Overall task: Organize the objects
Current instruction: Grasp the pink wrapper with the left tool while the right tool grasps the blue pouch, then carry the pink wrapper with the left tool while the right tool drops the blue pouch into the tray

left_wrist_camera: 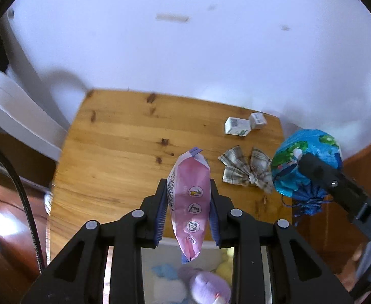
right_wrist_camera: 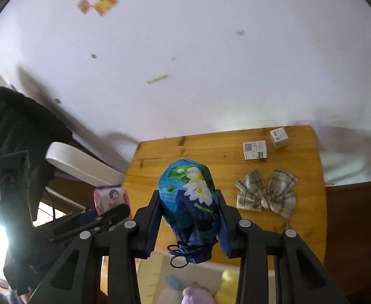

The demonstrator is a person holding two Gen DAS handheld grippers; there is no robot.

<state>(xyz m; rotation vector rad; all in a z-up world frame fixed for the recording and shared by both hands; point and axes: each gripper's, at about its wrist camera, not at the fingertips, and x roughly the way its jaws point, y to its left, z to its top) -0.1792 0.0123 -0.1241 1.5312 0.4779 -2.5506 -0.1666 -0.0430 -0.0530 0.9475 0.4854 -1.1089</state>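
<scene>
My left gripper (left_wrist_camera: 188,190) is shut on a pink packet (left_wrist_camera: 189,202) with small round pictures, held up above the wooden table (left_wrist_camera: 114,152). My right gripper (right_wrist_camera: 188,202) is shut on a blue drawstring pouch (right_wrist_camera: 189,192) printed with white flowers and green leaves; its cords hang below the fingers. In the left wrist view the pouch (left_wrist_camera: 304,162) and the right gripper's fingers (left_wrist_camera: 319,172) show at the right. From the right wrist, the pink packet (right_wrist_camera: 110,197) shows at the left, in the left gripper (right_wrist_camera: 104,215).
On the table lie a plaid fabric bow (left_wrist_camera: 246,169) (right_wrist_camera: 266,192) and two small white boxes (left_wrist_camera: 237,126) (right_wrist_camera: 255,150). Below both grippers sits a pale bin (left_wrist_camera: 170,245) with soft toys, a purple one (left_wrist_camera: 208,288) among them. A white wall rises behind; a white lidded object (right_wrist_camera: 81,164) stands left.
</scene>
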